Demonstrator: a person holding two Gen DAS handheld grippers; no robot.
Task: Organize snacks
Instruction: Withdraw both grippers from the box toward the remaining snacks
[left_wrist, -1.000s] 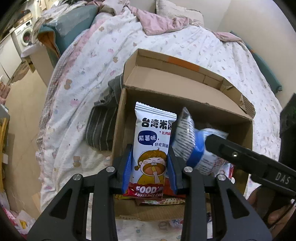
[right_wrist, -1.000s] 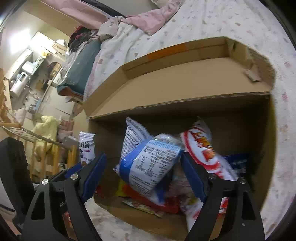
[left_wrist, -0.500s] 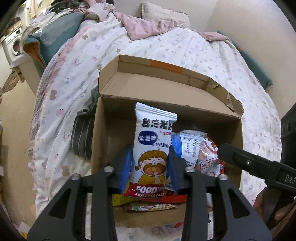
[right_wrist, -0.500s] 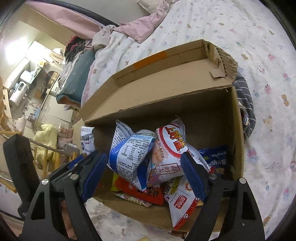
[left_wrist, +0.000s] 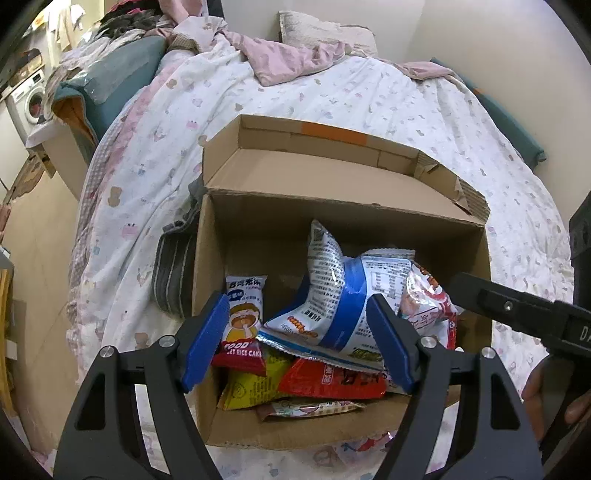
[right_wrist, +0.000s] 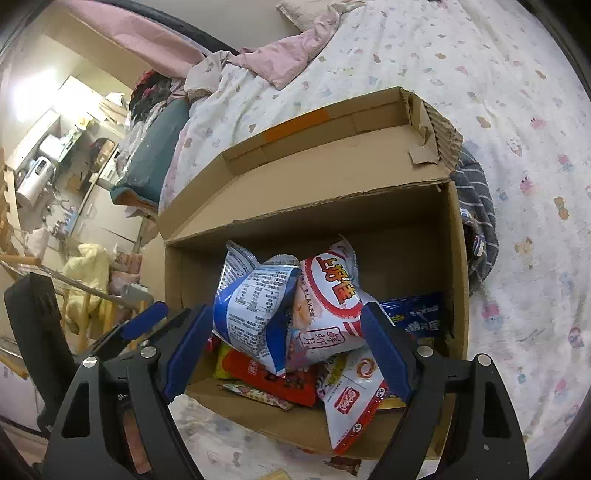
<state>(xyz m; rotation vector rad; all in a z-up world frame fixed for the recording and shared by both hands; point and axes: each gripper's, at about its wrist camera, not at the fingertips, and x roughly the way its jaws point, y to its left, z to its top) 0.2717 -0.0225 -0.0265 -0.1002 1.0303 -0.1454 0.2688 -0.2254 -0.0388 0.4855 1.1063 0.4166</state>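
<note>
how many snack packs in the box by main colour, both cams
blue-and-white: 1
white-and-red: 3
red: 1
yellow: 1
dark blue: 1
pale flat pack: 1
total: 8 visible in the cardboard box

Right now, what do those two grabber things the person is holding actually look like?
Both match: the left tool and right tool have black angular plastic arms with silver screws, ending in flat blue pads. White lettering marks the right one's side. A bare hand holds it.

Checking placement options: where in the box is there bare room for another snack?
Bare floor shows at the cardboard box's back, between the far wall and the blue-and-white bag, and behind the rice cake pack. The front and right are piled with packets.
</note>
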